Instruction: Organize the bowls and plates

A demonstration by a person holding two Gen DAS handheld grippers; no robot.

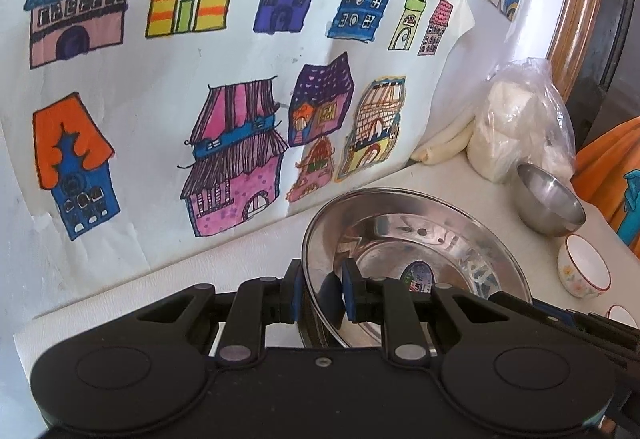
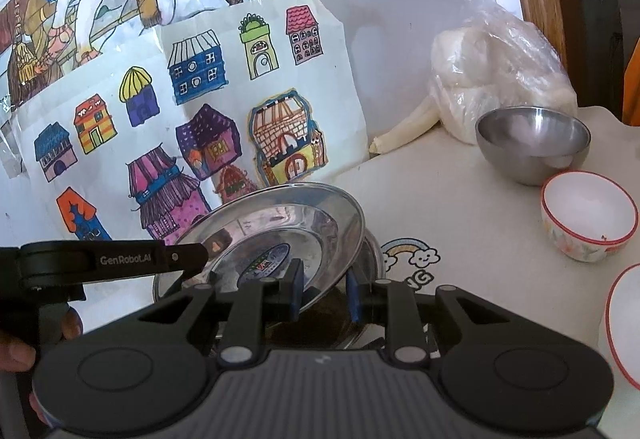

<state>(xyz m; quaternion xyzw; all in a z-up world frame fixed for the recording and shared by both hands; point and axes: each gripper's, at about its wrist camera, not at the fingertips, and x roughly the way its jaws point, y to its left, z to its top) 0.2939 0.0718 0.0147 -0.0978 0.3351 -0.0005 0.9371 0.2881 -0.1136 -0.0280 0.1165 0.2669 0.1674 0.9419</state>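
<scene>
A shiny steel plate [image 1: 400, 227] with a round sticker in its middle is tilted up off the table. My left gripper [image 1: 324, 293] is shut on its near-left rim, blue pads on either side of the edge. In the right wrist view the same plate [image 2: 280, 223] slopes up to the right, and my right gripper [image 2: 324, 293] is shut on its near rim. The left gripper [image 2: 192, 259] reaches in from the left to the plate's edge. A second steel plate [image 2: 374, 251] lies flat beneath it, mostly hidden.
A small steel bowl [image 2: 532, 147] and a red-rimmed white bowl [image 2: 588, 219] stand to the right, with another white bowl [image 2: 624, 323] at the edge. A plastic bag [image 2: 500, 79] of white lumps sits at the back. Children's drawings [image 1: 200, 79] cover the wall behind.
</scene>
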